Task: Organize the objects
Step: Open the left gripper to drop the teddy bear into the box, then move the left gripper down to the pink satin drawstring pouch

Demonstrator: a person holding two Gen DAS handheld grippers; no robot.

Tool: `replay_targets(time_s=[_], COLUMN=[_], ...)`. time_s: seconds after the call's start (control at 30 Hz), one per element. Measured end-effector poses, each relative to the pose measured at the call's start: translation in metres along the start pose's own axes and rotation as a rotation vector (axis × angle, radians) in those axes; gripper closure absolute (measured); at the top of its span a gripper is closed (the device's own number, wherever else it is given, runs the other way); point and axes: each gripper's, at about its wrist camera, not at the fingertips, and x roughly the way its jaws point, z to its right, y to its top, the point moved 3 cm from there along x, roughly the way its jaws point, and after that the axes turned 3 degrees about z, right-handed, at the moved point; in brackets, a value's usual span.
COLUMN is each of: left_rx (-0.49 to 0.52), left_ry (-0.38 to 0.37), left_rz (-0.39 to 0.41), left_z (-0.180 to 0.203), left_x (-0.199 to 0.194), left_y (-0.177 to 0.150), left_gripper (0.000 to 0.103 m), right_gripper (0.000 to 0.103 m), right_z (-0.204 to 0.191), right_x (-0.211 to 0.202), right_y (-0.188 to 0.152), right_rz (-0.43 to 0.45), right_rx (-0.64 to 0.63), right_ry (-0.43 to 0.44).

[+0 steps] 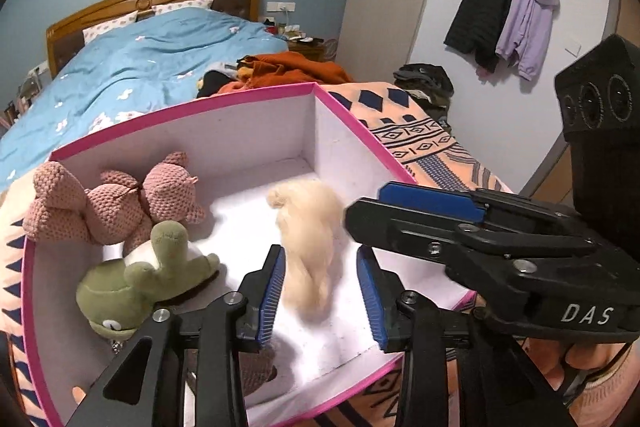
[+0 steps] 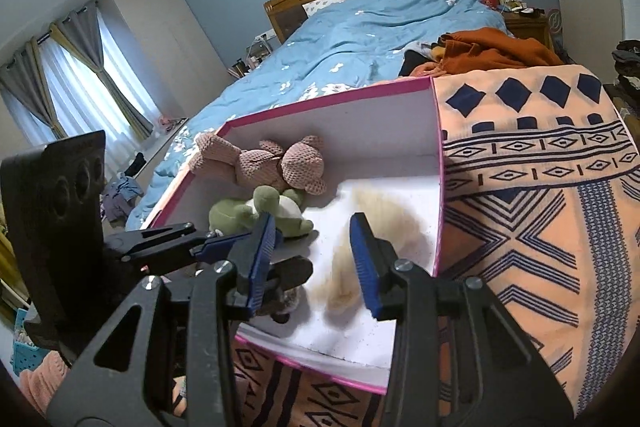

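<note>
A pink-edged white box [image 1: 256, 131] [image 2: 438, 163] sits on a patterned orange blanket. Inside lie a pink knitted plush [image 1: 116, 203] [image 2: 276, 163], a green frog plush [image 1: 136, 279] [image 2: 264, 213], a blurred cream fluffy toy [image 1: 308, 251] [image 2: 372, 227] and a brown toy [image 1: 256, 367] partly hidden under the fingers. My left gripper [image 1: 322, 299] is open above the box, with the cream toy between and beyond its blue pads. My right gripper [image 2: 314, 263] is open above the box's near side; it also shows in the left wrist view [image 1: 416, 207].
The patterned orange blanket [image 2: 540, 227] covers the bed's foot. A blue duvet [image 2: 360, 39] lies beyond, with rust-coloured clothes [image 2: 492, 51] heaped on it. Jackets [image 1: 504, 15] hang on the wall. Curtains [image 2: 80, 67] stand at the left.
</note>
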Motion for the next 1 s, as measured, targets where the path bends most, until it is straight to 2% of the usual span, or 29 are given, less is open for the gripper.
replay_targets(time_s=[0.27,0.43,0.57,0.73,1.0], left_rx=[0.020,0.059,0.086,0.096,0.066], left_ry=[0.018,-0.012,-0.034,-0.060,-0.109], left_rz=[0.086,0.178,0.212,0.201,0.101], left_z=[0.002,0.013,0.023,0.032,0.040], left_x=[-0.032,-0.073,-0.096,-0.105,-0.087], left_y=[-0.009,-0.025,-0.038,-0.061,-0.108], left_gripper=[0.054,0.050,0.050,0.050,0.050], right_gripper=[0.061,0.060,0.057,0.056,0.056], right_z=[-0.005,-0.007,-0.007,-0.005,0.010], right_x=[-0.022,-0.050,-0.072,-0.087,-0.097], right_y=[-0.015,-0.031,-0.046,-0.076,-0.133], right_rz=[0.018,0.037,0.050,0.019,-0.057], right_rx=[0.000,0.007,0.017,0.053,0.133], right_ry=[0.041,0.093,0.119,0.155,0.122])
